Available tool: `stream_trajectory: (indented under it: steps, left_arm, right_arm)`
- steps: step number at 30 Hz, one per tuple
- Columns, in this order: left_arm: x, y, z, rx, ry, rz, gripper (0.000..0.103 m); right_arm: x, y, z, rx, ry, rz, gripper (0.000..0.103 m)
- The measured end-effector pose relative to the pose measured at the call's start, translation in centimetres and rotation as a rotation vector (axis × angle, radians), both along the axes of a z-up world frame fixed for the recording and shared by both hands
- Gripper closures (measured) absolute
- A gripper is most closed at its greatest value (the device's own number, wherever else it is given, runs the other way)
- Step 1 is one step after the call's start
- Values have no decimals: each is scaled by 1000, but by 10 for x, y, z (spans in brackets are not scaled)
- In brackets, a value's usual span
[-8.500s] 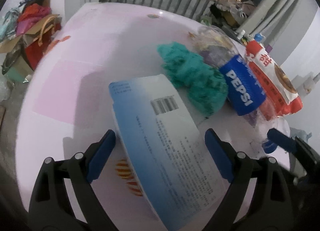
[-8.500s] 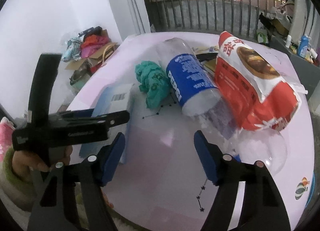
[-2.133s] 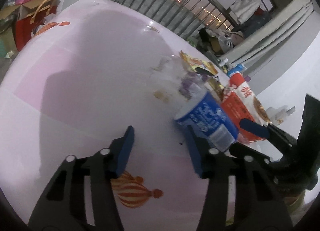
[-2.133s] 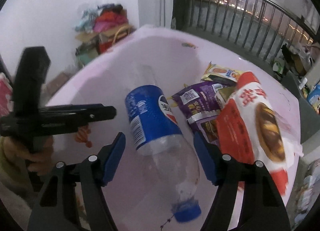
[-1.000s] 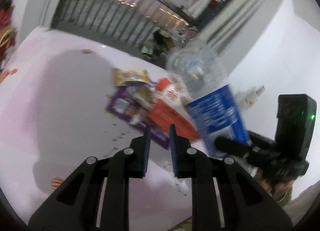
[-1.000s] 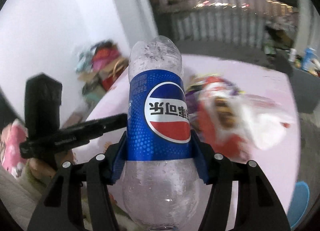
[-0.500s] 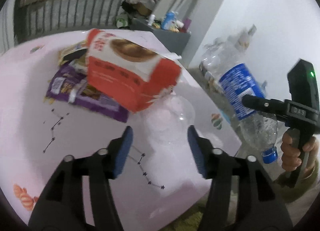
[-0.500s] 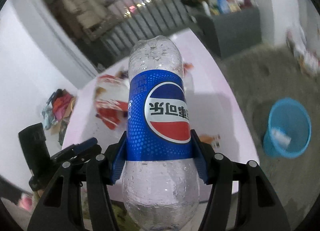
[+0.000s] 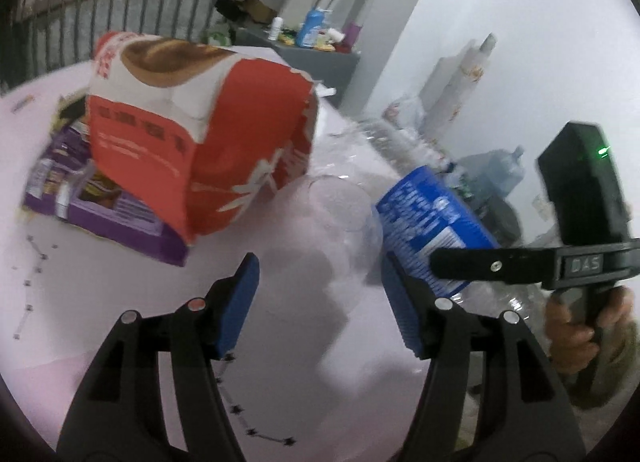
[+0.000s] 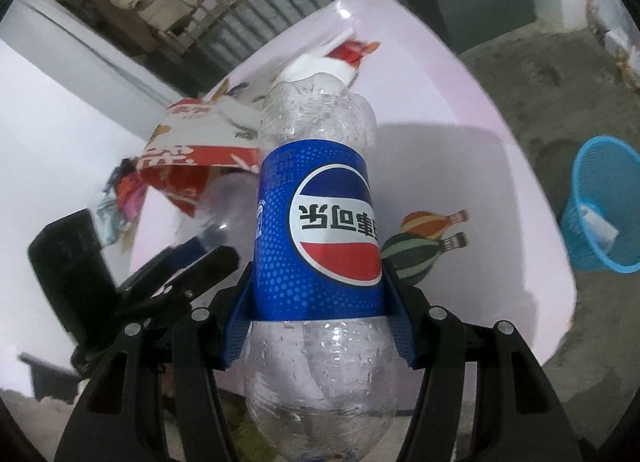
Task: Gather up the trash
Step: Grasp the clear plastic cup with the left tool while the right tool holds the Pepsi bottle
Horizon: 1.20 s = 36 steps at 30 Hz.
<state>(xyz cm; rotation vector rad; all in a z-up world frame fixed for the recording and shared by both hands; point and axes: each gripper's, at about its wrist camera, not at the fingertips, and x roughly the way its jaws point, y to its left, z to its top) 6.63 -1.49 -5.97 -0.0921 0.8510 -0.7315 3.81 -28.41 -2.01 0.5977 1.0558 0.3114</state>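
My right gripper (image 10: 318, 302) is shut on an empty Pepsi bottle (image 10: 316, 222), gripped at its blue label with the cap end toward the camera. It hangs over the near edge of the pink table (image 10: 460, 150). In the left wrist view the same bottle (image 9: 424, 218) shows at the right. My left gripper (image 9: 320, 302) hovers over the table with its jaws opening and nothing between them. Just ahead of it lie a clear plastic container (image 9: 340, 206) and a torn red and white snack bag (image 9: 192, 134). Purple wrappers (image 9: 120, 218) lie under the bag.
A blue plastic basket (image 10: 600, 206) with a white item inside stands on the concrete floor to the table's right. A grey cabinet (image 9: 312, 50) with bottles stands behind the table, by a railing. A hand (image 9: 580, 326) holds the right gripper's handle.
The left gripper went from nearly shut to wide apart and swung toward the snack bag and clear container. The right gripper carried the bottle down past the table edge, and the blue basket came into view.
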Motion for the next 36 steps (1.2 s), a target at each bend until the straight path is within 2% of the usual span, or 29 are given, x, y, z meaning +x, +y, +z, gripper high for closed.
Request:
stream_trajectory:
  steps: [9, 12, 14, 20, 23, 30, 36]
  left_arm:
    - [-30, -5, 3, 4, 50, -141, 45]
    - [-38, -10, 9, 50, -4, -121, 42]
    - [-38, -15, 12, 67, -38, -113, 33]
    - [-24, -41, 2, 159, -77, -83, 33]
    - [-20, -44, -1, 165, -78, -77, 36]
    - [-29, -46, 3, 182, -103, -79, 37]
    - [-34, -63, 21, 165, -130, -120, 37]
  right_arm:
    - [-18, -12, -7, 84, 46, 74, 45]
    - [-24, -17, -6, 77, 42, 54, 45]
    - [-24, -22, -5, 62, 32, 26, 45]
    - [-20, -32, -8, 68, 30, -29, 45]
    - [-21, -34, -9, 71, 24, -40, 45]
    - [-26, -37, -11, 94, 4, -51, 45]
    - [-38, -52, -5, 137, -20, -90, 45]
